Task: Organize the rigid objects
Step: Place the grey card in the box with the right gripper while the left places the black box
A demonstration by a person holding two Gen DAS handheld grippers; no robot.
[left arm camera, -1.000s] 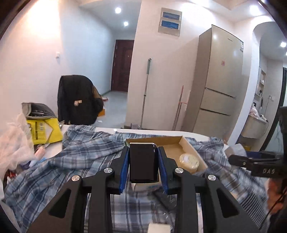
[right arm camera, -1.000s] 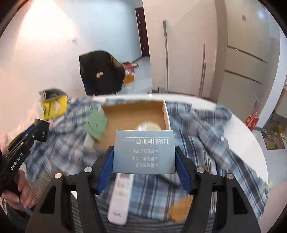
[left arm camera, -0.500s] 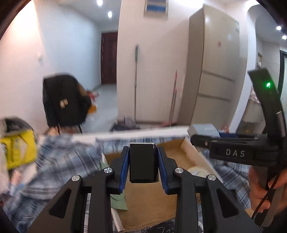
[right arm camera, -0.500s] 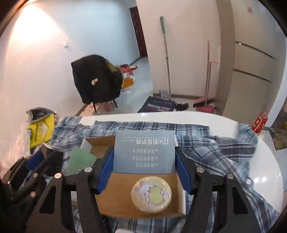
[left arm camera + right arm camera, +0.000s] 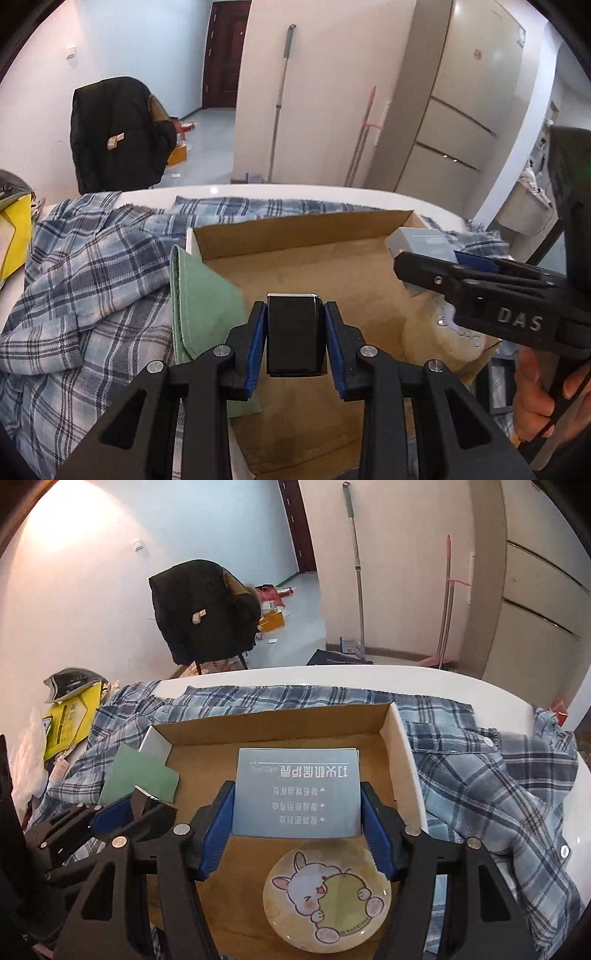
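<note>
Right now the left gripper [image 5: 295, 341] is clamping a small black block [image 5: 295, 334] between its blue pads, the block standing upright and sticking out a little past the fingertips. It is hanging over the near left part of an open cardboard box [image 5: 295, 236], just beside a green card [image 5: 207, 302] that is leaning over the box's left wall.

The right gripper [image 5: 297, 814] is squeezing a flat grey-blue packet [image 5: 297, 794] printed with white lettering; the pads are pressing on its two side edges and the packet is facing the camera. The packet is sitting above the middle of the box floor [image 5: 207, 775], with the far wall behind it. Below and nearer than the packet, a round disc with a cartoon rabbit [image 5: 327, 895] is lying flat on the box floor, partly between the gripper's fingers but not touched by them.

A plaid shirt [image 5: 480, 775] is spreading under and around the box on a white table [image 5: 369, 675]. A hand [image 5: 535, 398] is holding the right gripper's handle at the right edge of the left view.
</note>
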